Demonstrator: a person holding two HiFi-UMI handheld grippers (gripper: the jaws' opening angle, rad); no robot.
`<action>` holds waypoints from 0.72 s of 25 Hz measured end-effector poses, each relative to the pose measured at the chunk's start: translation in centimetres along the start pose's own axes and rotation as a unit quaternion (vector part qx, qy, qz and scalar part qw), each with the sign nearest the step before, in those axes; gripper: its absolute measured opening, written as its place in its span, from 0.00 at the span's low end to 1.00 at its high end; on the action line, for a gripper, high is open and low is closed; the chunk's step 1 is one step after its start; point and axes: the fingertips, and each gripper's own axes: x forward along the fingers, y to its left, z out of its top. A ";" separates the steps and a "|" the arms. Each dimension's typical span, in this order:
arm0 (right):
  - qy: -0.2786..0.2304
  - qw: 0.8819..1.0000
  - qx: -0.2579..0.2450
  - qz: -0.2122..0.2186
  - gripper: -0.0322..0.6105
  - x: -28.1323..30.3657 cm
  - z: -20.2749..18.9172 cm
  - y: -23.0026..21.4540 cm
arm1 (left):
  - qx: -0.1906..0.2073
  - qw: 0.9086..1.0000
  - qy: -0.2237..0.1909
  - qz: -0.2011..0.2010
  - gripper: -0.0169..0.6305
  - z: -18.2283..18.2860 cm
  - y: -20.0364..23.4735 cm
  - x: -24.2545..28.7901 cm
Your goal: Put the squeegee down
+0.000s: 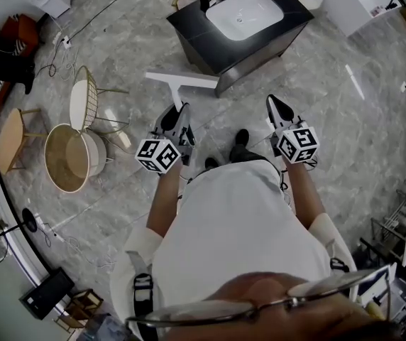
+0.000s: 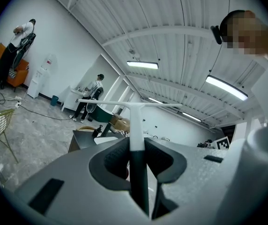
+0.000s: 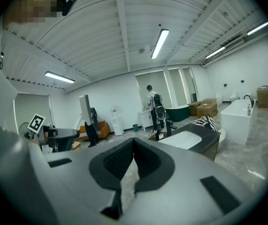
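Observation:
My left gripper [image 1: 178,112] is shut on the squeegee [image 1: 182,81], whose white T-shaped blade sticks out ahead of the jaws towards the black vanity [image 1: 189,27]. In the left gripper view the squeegee's handle [image 2: 137,125], black below and white above, stands clamped between the two pads of the left gripper [image 2: 136,146]. My right gripper [image 1: 277,105] is held level beside it, to the right. Its jaws [image 3: 133,142] meet at the tips with nothing between them. Both grippers are above the grey marble floor, a short way from the vanity.
The vanity carries a white basin [image 1: 245,14] and a dark tap. A round wicker basket [image 1: 67,158] and a wire chair [image 1: 84,105] stand at the left, with cables on the floor behind. A white bathtub [image 3: 239,111] is at the far right. People [image 2: 91,95] stand in the background.

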 end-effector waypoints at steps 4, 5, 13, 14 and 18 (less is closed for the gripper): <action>-0.001 1.000 0.000 0.014 0.06 2.3 1.4 -2.5 | 0.001 1.000 -0.004 0.013 0.17 0.8 0.2 3.1; -0.002 1.000 0.000 0.018 0.06 2.8 1.8 -3.2 | 0.002 1.000 -0.005 0.016 0.17 1.0 0.1 3.9; 0.000 0.999 0.001 0.040 0.06 5.0 3.4 -9.0 | 0.003 0.999 -0.010 0.044 0.17 0.9 -0.7 9.4; 0.002 0.999 0.001 0.043 0.06 5.2 3.5 -9.8 | 0.003 0.999 -0.011 0.047 0.17 0.8 -0.9 10.0; 0.011 0.998 0.001 0.054 0.06 6.0 3.5 -12.1 | 0.003 0.998 -0.012 0.058 0.17 0.5 -1.4 12.1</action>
